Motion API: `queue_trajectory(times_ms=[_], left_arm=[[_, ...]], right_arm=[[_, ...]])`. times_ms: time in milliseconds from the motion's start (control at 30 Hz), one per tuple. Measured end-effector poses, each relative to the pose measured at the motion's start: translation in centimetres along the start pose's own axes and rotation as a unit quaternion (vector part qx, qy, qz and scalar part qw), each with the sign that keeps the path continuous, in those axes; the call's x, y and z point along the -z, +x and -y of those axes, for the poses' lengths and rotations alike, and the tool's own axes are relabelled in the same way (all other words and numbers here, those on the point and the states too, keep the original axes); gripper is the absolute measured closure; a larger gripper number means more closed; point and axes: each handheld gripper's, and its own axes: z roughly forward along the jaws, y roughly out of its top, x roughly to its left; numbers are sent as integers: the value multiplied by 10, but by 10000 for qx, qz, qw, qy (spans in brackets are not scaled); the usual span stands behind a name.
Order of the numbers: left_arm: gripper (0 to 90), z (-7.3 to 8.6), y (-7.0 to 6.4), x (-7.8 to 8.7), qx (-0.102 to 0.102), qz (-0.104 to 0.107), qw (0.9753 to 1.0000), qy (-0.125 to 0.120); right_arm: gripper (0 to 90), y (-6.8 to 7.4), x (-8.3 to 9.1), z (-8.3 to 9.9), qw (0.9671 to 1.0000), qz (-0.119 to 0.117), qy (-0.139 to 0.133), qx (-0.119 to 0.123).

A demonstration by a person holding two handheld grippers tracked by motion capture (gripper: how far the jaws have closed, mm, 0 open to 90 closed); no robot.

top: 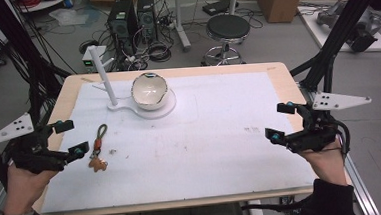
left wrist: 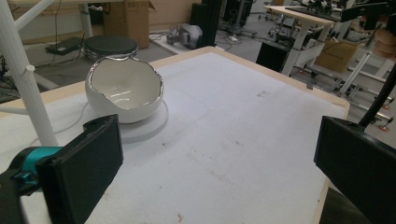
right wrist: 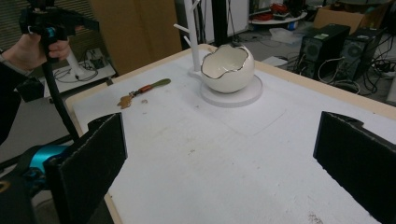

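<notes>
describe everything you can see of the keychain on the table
The keychain lies flat on the white mat, near the left gripper but not touching it. It has an olive-green cord loop at the far end, a reddish-orange piece in the middle, and a small brown charm, perhaps a bear, at the near end. It lies apart from the bowl and stand.

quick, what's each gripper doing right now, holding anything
Left gripper: open, holding nothing, beside the keychain.
Right gripper: open, holding nothing, over the white mat.
</notes>
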Motion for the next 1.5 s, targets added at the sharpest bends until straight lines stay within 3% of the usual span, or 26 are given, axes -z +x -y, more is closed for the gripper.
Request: queue_trajectory(times_ms=[367, 500, 600, 833, 967, 1133, 1333, 1500], left_arm=[[17, 3, 4, -1, 35, -1, 10000, 26], [17, 6, 12, 0, 126, 61, 9999, -10], [17, 8, 21, -3, 212, 107, 9997, -42], [17, 11, 50, -23, 283, -207, 9993, 143], [17, 12, 68, -34, 382, -210, 9987, 259], [17, 16, 90, -47, 589, -335, 9963, 534], [17, 21, 107, -50, 666, -4, 9971, 366], [18, 24, 122, -54, 746, -151, 9963, 389]], right_arm=[[18, -2, -6, 2, 9999, -76, 91, 2], [18, -2, -6, 2, 9999, -107, 69, -29], [18, -5, -8, 2, 9999, -153, 41, -24], [18, -23, -24, 5, 9995, -194, 172, -177], [18, -27, -27, 7, 9993, -241, 202, -189], [18, -29, -25, 8, 9993, -252, 167, -225], [18, -25, -24, 8, 9993, -251, 142, -223], [18, -22, -22, 7, 9995, -236, 70, -186]])
